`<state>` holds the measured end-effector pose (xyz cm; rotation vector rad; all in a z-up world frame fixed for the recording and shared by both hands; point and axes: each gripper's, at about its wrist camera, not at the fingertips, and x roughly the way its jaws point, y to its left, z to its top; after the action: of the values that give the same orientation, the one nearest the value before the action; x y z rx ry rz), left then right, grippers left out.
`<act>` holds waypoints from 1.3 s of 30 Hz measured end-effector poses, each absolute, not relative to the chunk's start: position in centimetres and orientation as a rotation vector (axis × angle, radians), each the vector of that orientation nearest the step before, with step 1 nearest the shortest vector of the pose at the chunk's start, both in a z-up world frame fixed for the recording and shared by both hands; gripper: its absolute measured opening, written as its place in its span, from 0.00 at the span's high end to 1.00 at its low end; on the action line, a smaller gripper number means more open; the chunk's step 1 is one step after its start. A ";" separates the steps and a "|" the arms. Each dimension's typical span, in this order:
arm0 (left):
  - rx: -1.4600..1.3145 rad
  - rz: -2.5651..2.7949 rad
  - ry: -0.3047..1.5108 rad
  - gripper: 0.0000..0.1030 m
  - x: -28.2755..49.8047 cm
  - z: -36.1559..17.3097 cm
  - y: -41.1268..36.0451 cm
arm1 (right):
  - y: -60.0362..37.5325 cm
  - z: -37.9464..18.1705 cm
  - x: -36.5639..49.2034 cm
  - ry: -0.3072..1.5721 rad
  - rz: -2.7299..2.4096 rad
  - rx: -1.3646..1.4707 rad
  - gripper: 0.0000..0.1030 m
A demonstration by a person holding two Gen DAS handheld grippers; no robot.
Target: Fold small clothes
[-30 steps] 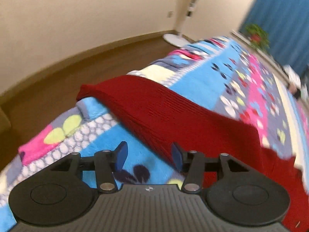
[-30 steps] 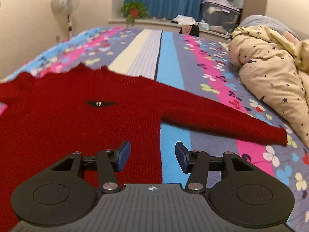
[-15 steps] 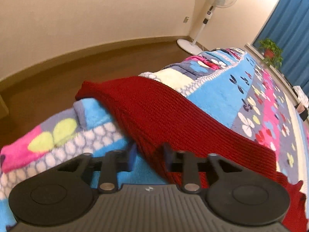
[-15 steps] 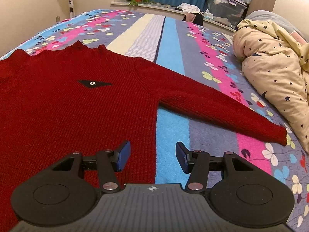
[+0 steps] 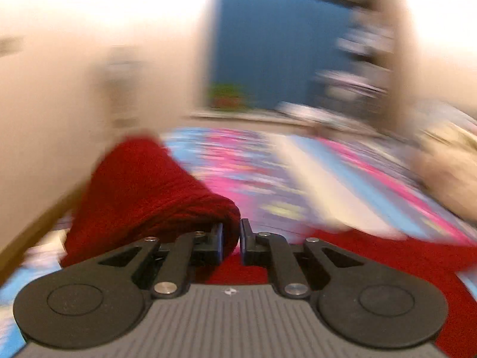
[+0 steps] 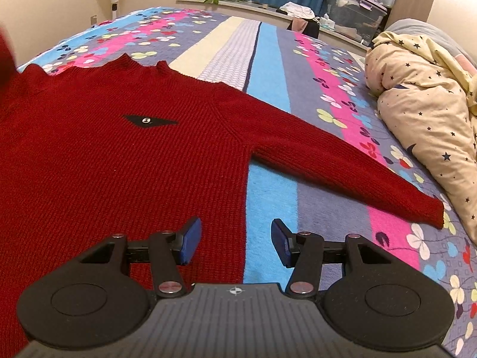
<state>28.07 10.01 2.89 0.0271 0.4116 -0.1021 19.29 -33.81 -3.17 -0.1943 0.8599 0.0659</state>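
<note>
Fold barely begun: red sweater (image 6: 125, 161) lay flat, front up, on the bed (image 6: 268, 197) near its left edge. Left gripper (image 5: 232, 238) had just closed, clamped on the lifted left sleeve (image 5: 143, 191). Right gripper (image 6: 235, 241) hung open over the sweater's side, empty; right sleeve (image 6: 342, 176) unfolded. Left view badly blurred, sleeve end hidden.

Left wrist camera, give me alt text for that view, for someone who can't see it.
The left gripper, its jaws just closed, pinches a bunched sleeve of a red knitted sweater and holds it lifted above a colourful patterned blanket. The rest of the bedroom is heavily motion-blurred; only a blue curtain and pale walls can be made out.
</note>
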 end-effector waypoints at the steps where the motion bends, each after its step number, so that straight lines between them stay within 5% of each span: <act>1: 0.088 -0.211 0.452 0.70 27.5 2.1 6.9 | -33.6 -3.3 19.3 0.861 0.067 -0.199 0.48; 5: 0.308 -0.329 0.445 0.49 24.4 -1.3 -0.6 | -33.3 -3.4 19.4 0.867 0.061 -0.206 0.48; 11: 0.355 -0.295 0.614 0.49 23.6 -8.3 -2.6 | -32.5 -2.9 19.6 0.835 0.068 -0.193 0.49; 14: 0.294 -0.236 0.557 0.40 22.2 -11.1 -1.0 | -32.1 -2.3 20.2 0.795 0.093 -0.143 0.74; 19: 0.274 -0.130 0.459 0.34 20.8 -12.3 -0.6 | -31.8 -2.7 23.5 0.811 0.149 0.077 0.75; 29: 0.165 -0.155 0.521 0.27 22.1 -12.1 0.7 | -28.3 -7.9 29.7 0.884 0.163 0.233 0.34; 31: 0.171 -0.151 0.518 0.27 22.2 -12.2 0.6 | -27.2 -7.9 30.1 0.852 0.186 0.197 0.40; 33: 0.178 -0.146 0.517 0.26 22.1 -12.2 0.4 | -26.1 -7.9 30.6 0.831 0.207 0.138 0.71; 34: 0.179 -0.144 0.517 0.25 22.2 -12.3 0.4 | -25.8 -7.8 30.9 0.823 0.188 0.114 0.75; 35: 0.179 -0.143 0.517 0.25 22.2 -12.3 0.4 | -25.6 -7.5 31.2 0.817 0.180 0.107 0.94; 39: 0.186 -0.138 0.520 0.24 22.3 -12.4 0.2 | -27.4 -3.8 32.6 0.703 0.210 0.212 0.94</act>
<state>22.27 0.24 -12.43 0.1860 0.5201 -0.1382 32.58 -27.36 -3.85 0.2123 0.7030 0.2096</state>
